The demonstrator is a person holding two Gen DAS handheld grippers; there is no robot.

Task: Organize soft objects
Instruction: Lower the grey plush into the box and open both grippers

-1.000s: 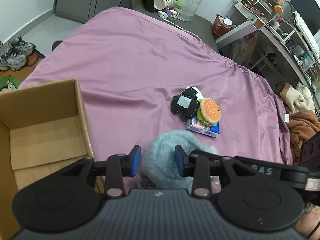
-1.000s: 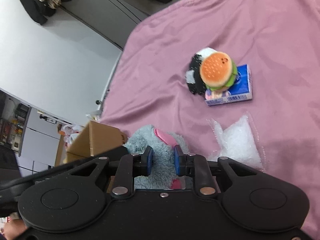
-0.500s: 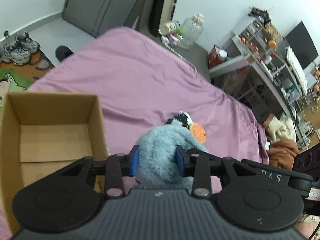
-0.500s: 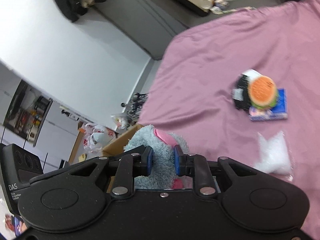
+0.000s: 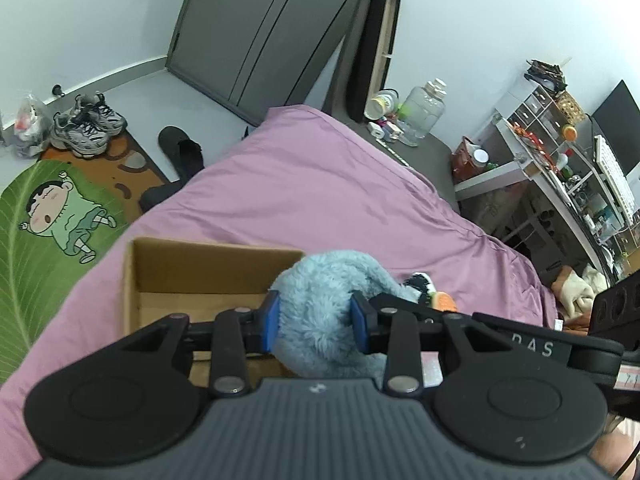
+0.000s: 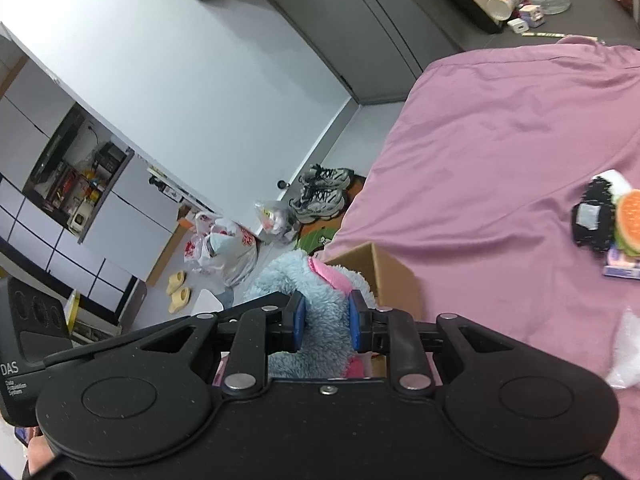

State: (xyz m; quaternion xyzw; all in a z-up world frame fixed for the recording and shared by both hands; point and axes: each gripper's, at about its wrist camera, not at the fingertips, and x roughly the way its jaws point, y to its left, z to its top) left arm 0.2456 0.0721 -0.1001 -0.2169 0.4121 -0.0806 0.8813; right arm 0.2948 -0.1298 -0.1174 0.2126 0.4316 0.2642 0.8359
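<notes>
A fluffy blue plush toy (image 5: 320,304) with pink patches (image 6: 324,276) hangs above the bed, held by both grippers. My left gripper (image 5: 314,322) is shut on its blue fur. My right gripper (image 6: 325,320) is shut on another part of it, beside a pink patch. An open cardboard box (image 5: 192,264) stands on the purple bedsheet (image 5: 312,196) just beyond and left of the toy; its corner (image 6: 380,268) shows behind the toy in the right wrist view. A burger plush (image 6: 630,216) and a black-and-white plush (image 6: 594,216) lie together further right on the bed.
A blue packet (image 6: 620,268) lies under the burger plush, and a clear plastic bag (image 6: 628,352) lies near it. Sneakers (image 5: 86,128), a green cartoon rug (image 5: 48,216) and shopping bags (image 6: 224,248) are on the floor left of the bed. A cluttered desk (image 5: 560,168) stands right.
Both grippers have lifted the blue plush off the sheet and carried it left toward the cardboard box. The burger plush pile now sits farther to the right.
</notes>
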